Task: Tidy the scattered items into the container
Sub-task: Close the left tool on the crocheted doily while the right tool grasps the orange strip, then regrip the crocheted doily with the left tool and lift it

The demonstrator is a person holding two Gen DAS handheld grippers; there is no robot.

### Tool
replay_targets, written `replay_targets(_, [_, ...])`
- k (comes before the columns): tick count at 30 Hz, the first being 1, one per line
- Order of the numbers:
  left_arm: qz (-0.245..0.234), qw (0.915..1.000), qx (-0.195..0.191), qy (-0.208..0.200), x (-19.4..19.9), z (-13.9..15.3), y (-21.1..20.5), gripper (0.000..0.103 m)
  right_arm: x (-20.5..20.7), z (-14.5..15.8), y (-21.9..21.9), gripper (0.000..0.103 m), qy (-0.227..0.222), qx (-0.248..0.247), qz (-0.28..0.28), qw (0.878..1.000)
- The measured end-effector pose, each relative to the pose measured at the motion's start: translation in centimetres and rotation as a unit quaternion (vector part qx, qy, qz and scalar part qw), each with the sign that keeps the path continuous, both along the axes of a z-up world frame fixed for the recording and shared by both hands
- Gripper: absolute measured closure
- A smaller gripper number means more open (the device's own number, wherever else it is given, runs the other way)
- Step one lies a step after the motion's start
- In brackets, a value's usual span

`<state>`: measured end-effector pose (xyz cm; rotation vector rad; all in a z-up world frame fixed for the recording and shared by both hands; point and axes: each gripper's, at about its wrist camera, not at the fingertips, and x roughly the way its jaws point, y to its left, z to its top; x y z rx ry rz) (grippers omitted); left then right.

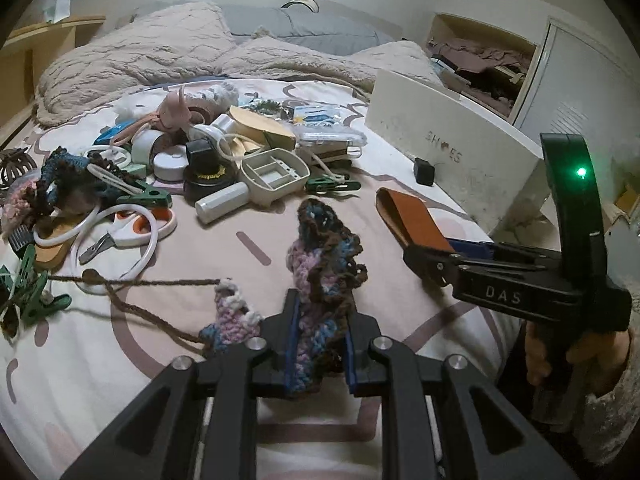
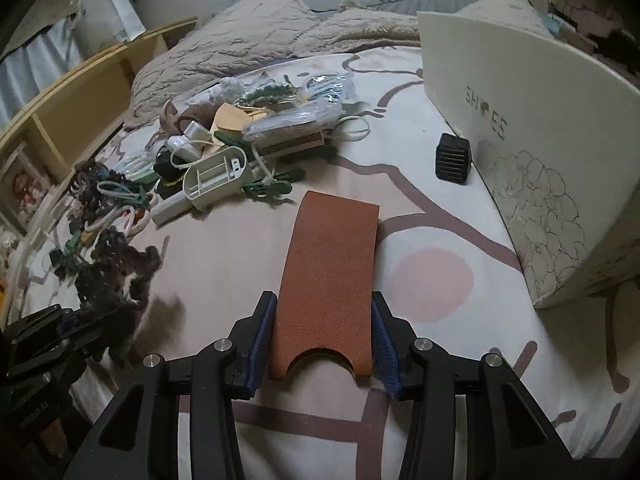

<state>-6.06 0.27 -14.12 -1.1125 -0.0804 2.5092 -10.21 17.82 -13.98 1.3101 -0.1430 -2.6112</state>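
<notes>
Far left on the bed [image 1: 200,264] lies the clutter pile [image 1: 192,160], incl. scissors [image 1: 132,228] and green clips [image 1: 36,300], w/ a yarn tail [image 1: 152,282] trailing toward it. Centre: left tool [image 1: 320,344] is clamped nearly closed on a crocheted piece [image 1: 320,264], lifted off the bed. That tail could snag a clip and drag things along. Right of it, right tool [image 2: 324,340] pinches a flat brown leather sleeve [image 2: 332,280] by its side edges; a thin, stiff item could pivot or slip out en route. Far right, the white box [image 2: 540,168] stands on the bed; its tall wall could catch either load.
</notes>
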Motion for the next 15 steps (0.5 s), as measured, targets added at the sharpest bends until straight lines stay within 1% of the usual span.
replay_targets(2, [0.006, 1.0, -0.001, 0.001, -0.1, 0.0, -0.2, 0.078, 0.0, -0.2, -0.2, 0.056, 0.002, 0.005, 0.001, 1.0])
replay_targets(4, [0.012, 0.9999, 0.006, 0.01, 0.0, 0.4, -0.4, 0.067, 0.0, -0.3, -0.2, 0.056, 0.004, 0.004, 0.0, 1.0])
replay_targets(6, [0.015, 0.9996, 0.016, 0.021, 0.2, 0.8, -0.8, 0.044, -0.1, -0.3, -0.2, 0.056, 0.004, 0.002, -0.001, 1.0])
replay_targets(7, [0.018, 0.9992, 0.02, 0.029, 0.4, 1.2, -0.9, 0.04, -0.1, -0.3, -0.2, 0.056, 0.003, 0.001, -0.002, 1.0])
replay_targets(9, [0.031, 0.9983, 0.022, 0.044, 0.7, 1.7, -1.3, 0.028, 0.0, -0.4, -0.2, 0.056, 0.002, 0.0, -0.003, 1.0])
replay_targets(12, [0.048, 0.9977, 0.021, 0.044, 0.7, 1.8, -1.9, 0.02, 0.0, -0.4, -0.3, 0.056, 0.002, 0.004, -0.004, 1.0])
replay_targets(15, [0.06, 0.9977, 0.007, 0.029, 0.4, 1.1, -2.1, 0.02, -0.1, -0.4, -0.3, 0.056, 0.001, 0.002, -0.006, 1.0])
